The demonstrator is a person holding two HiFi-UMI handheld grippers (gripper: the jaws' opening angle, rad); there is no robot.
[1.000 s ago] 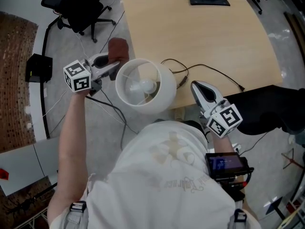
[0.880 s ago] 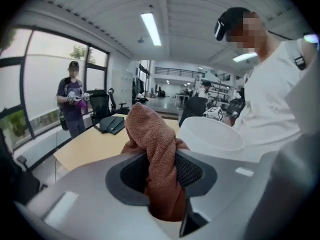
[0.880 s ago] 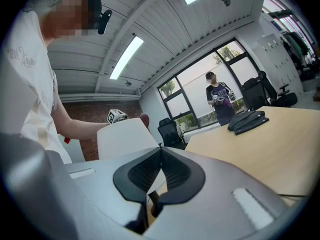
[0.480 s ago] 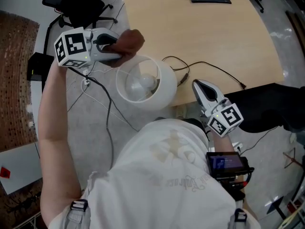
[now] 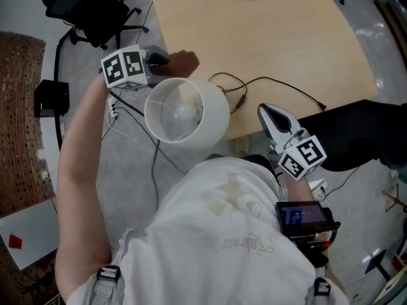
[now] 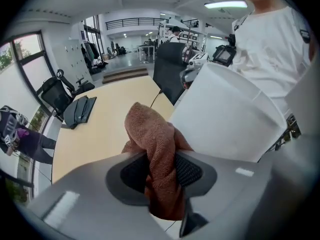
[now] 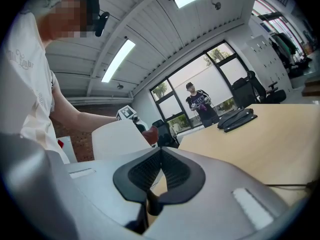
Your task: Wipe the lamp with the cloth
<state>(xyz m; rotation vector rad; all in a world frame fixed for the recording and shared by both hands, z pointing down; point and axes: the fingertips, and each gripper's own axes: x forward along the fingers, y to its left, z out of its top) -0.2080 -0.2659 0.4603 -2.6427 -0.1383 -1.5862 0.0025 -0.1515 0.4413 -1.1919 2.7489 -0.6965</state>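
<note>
brown terry cloth (image 6: 150,129) pinched in l hand-held gripper (image 6: 160,170) by drum lampshade (image 6: 225,119); r hand-held gripper (image 7: 159,175) closed.

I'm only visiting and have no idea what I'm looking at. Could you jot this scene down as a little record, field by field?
Lamp: white lampshade by the table's near corner, bulb visible inside
Cloth: brown cloth right beside the shade's outer wall; contact unclear
Left hand: left gripper, jaws shut on the cloth
Right hand: right gripper, jaws together, empty, apart from the lamp
Table: light wood table with a black cable lying on it
</note>
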